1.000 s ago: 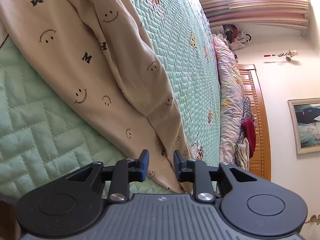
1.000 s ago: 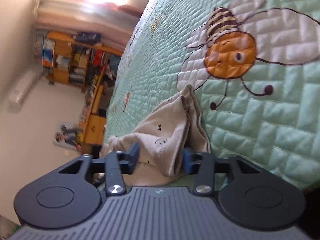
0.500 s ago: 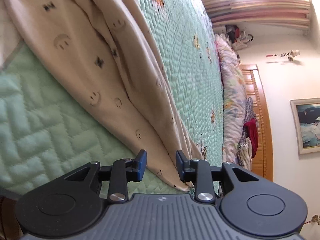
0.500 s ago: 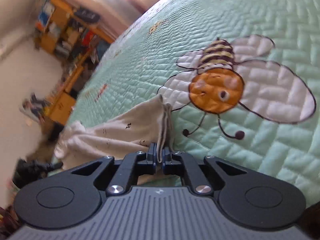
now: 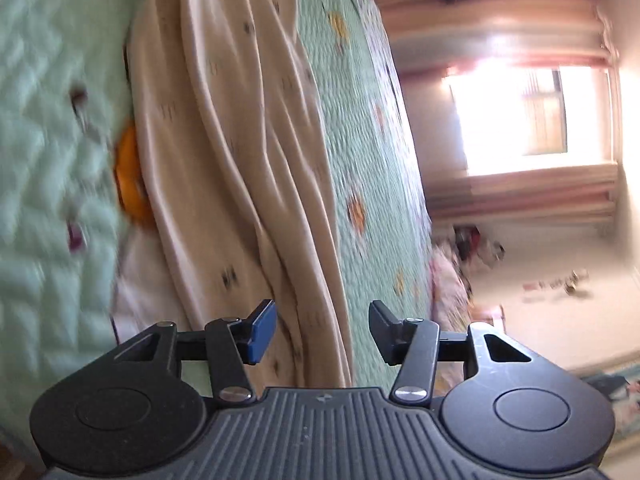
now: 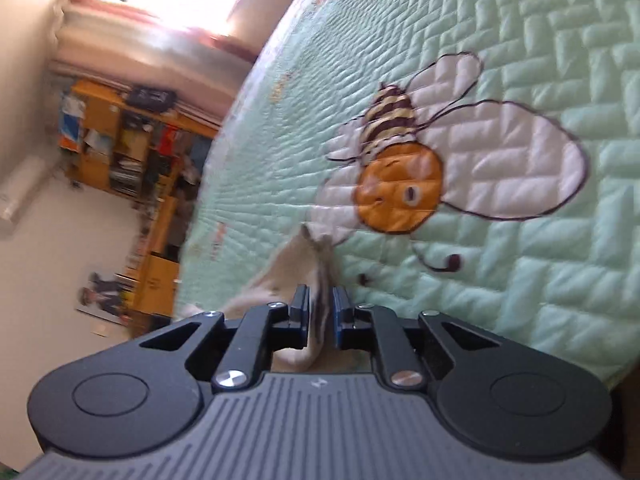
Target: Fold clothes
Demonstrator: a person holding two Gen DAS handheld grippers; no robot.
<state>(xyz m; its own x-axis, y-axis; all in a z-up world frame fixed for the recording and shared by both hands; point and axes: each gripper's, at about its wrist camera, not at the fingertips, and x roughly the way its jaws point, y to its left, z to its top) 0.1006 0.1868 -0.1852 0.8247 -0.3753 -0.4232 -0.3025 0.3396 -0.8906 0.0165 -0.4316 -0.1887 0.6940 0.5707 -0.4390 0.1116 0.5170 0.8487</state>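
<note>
- Left wrist view shows the biggest thing, a mint green quilt (image 5: pixel 48 160) spread flat over the bed. It is puffy and stitched in little blocks, a soft wide place for folding.
- Across the quilt lies a long beige cloth garment (image 5: pixel 240 140) with small dark prints. It is thin and floppy and sits in long wrinkly ridges, not in a neat pile. The picture is too blurry to say what kind of clothing it is.
- Right wrist view shows a sewn bee (image 6: pixel 404 184) on the quilt, with an orange face and white wings.
- Next to the bee, one end of the garment (image 6: pixel 296 268) is bunched up.
- Right gripper (image 6: pixel 320 312) is squeezed tight on that bunched end, likely so it can pull or lift it.
- Left gripper (image 5: pixel 320 328) is wide apart and holds nothing. The garment's edge runs between its fingers, maybe ready for a pinch.
</note>
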